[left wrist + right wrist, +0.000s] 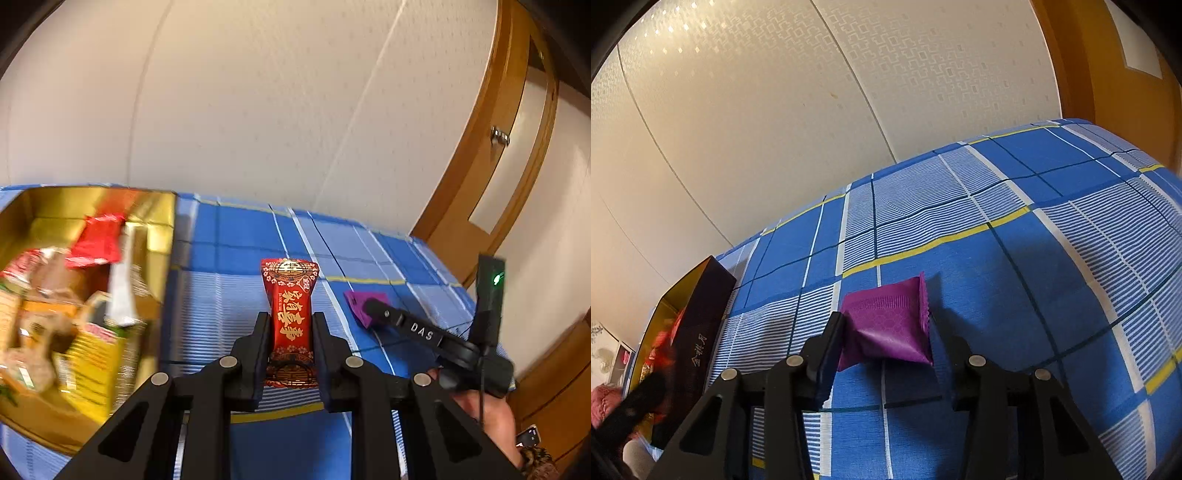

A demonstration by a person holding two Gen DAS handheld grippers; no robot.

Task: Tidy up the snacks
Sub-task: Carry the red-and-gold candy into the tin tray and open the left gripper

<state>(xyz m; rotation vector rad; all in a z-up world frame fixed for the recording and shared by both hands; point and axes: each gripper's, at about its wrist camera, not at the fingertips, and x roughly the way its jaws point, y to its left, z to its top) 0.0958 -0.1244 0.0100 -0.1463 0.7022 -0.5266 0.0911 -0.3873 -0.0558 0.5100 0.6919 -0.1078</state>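
Note:
My left gripper (pixel 290 321) is shut on a red snack packet with gold characters (pixel 290 317), held upright above the blue checked cloth, just right of the gold box (pixel 159 214) that holds several snacks. My right gripper (pixel 886 325) is open around a purple snack packet (pixel 888 326) that lies on the cloth; its left finger touches the packet's left end and the right finger stands just off its right edge. In the left wrist view the purple packet (pixel 364 301) and the right gripper (pixel 376 308) show at the right. The box (pixel 698 332) sits far left in the right wrist view.
The table under the blue checked cloth (pixel 1015 266) stands against a cream patterned wall. A wooden door frame (pixel 491 177) is at the right. The cloth's right edge (pixel 461 291) drops off beyond the purple packet.

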